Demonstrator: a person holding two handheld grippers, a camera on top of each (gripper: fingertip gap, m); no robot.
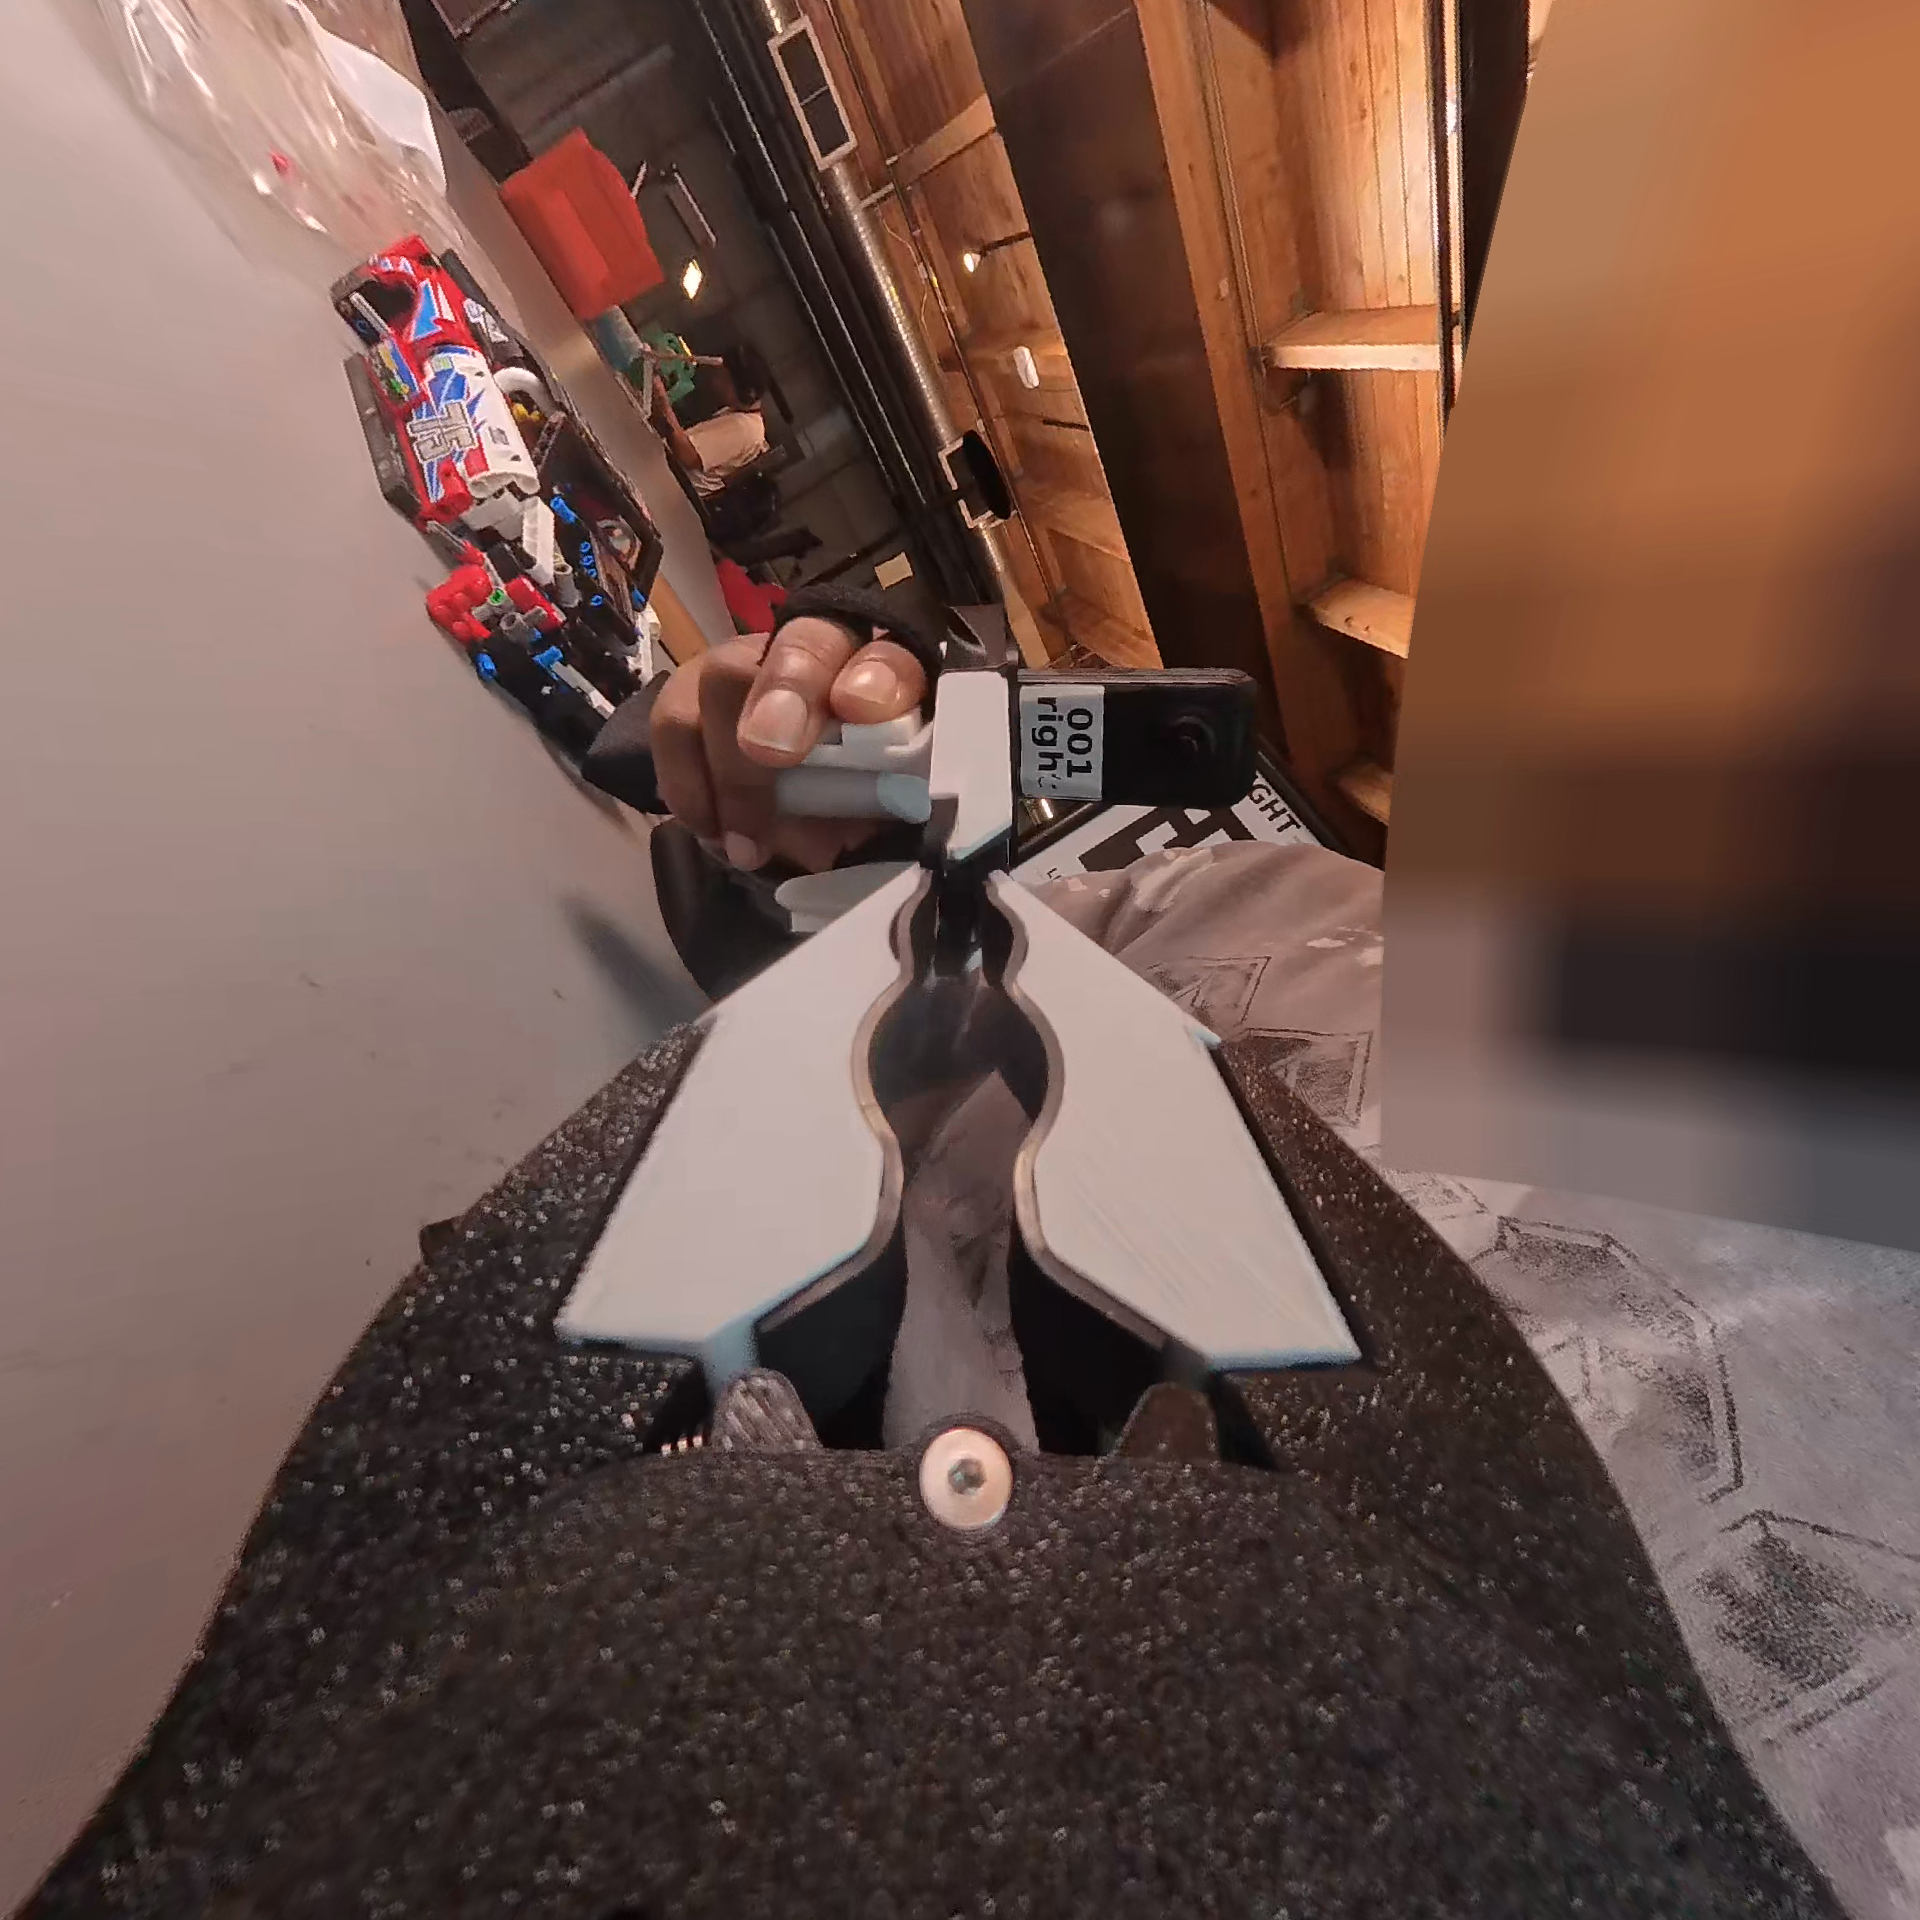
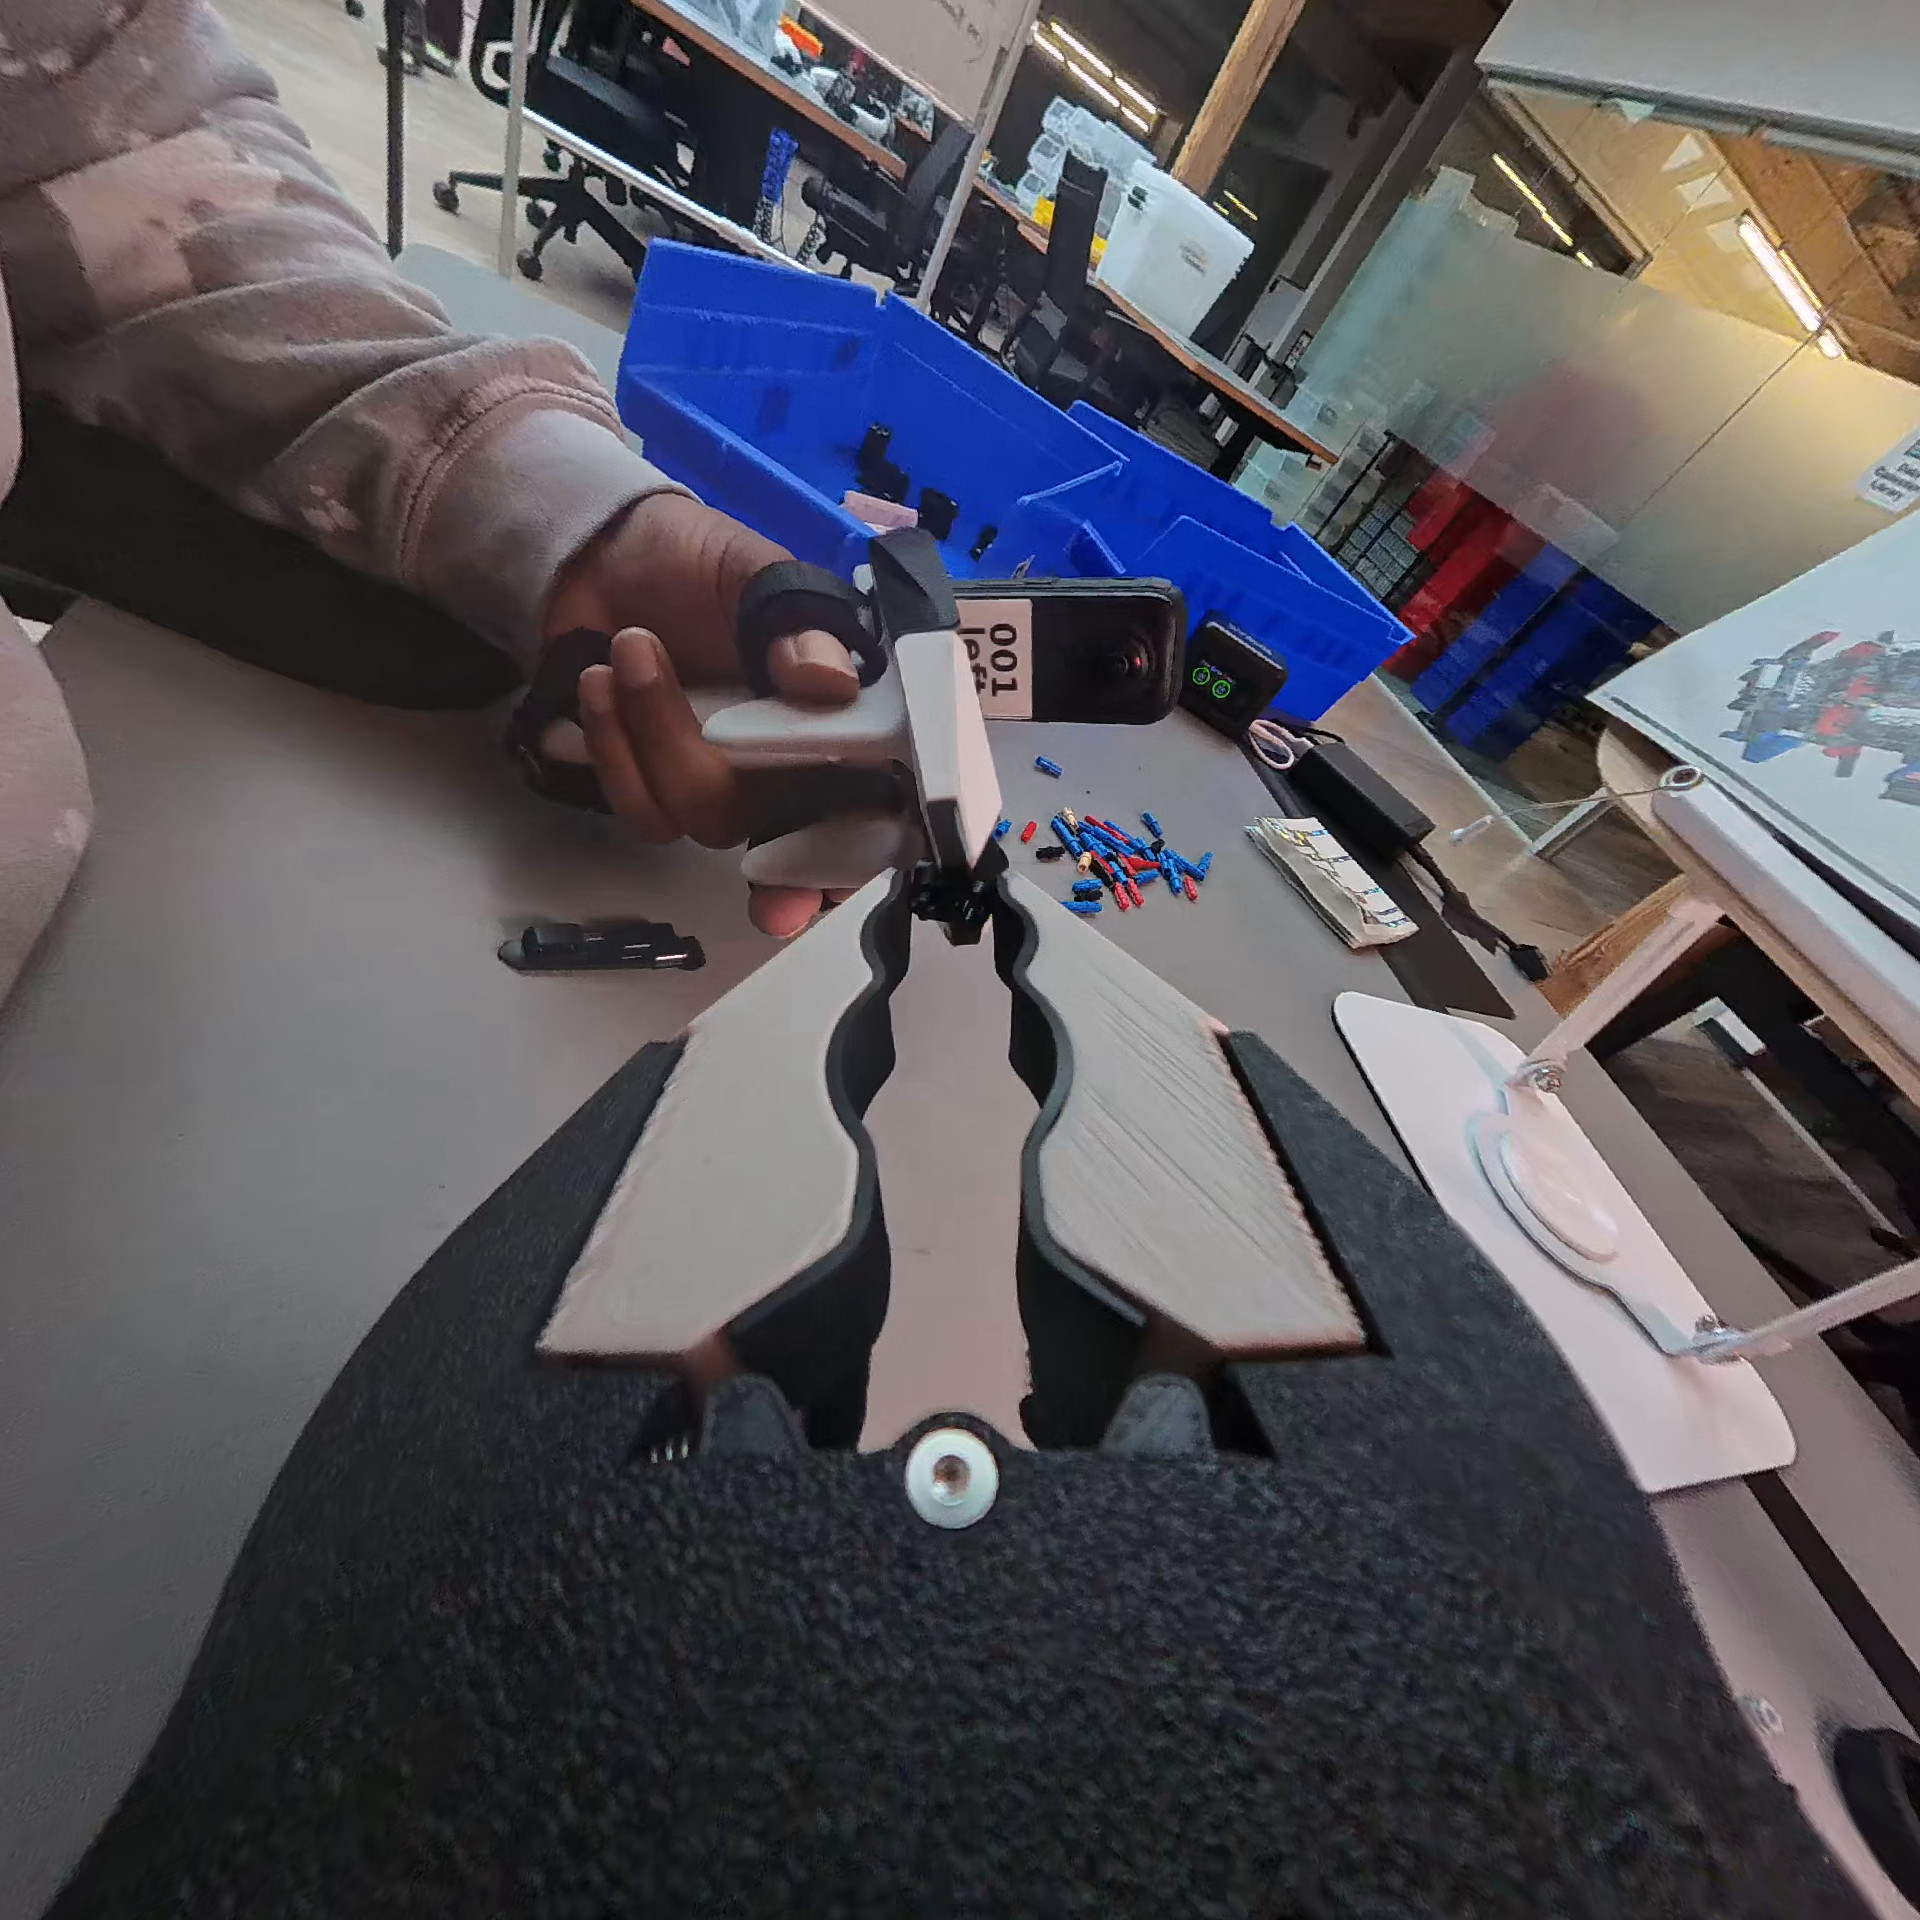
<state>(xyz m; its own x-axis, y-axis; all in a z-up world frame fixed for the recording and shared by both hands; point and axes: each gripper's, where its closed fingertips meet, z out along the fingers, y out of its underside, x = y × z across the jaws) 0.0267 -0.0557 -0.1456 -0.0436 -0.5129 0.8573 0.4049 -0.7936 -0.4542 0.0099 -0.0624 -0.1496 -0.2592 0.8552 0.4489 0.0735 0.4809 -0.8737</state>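
In the left wrist view my left gripper (image 1: 958, 883) is shut on a small black toy-brick part (image 1: 951, 935), held in the air over a grey table (image 1: 208, 831). My right gripper (image 2: 951, 894) meets it tip to tip and is shut on the same small black part (image 2: 951, 914). Each view shows the other gripper straight ahead, held by a hand (image 2: 665, 717) with black finger straps. The hand holding the right gripper shows in the left wrist view (image 1: 748, 727). The part is mostly hidden between the fingertips.
A pile of small blue, red and black pins (image 2: 1127, 857) lies on the table behind the grippers, with a black oblong piece (image 2: 603, 948) to the left. Blue bins (image 2: 935, 416) stand at the back. A white stand base (image 2: 1538, 1195) is right. A red-white-blue toy car (image 1: 447, 416) is far left. Left and right tips are no more than a few centimetres apart.
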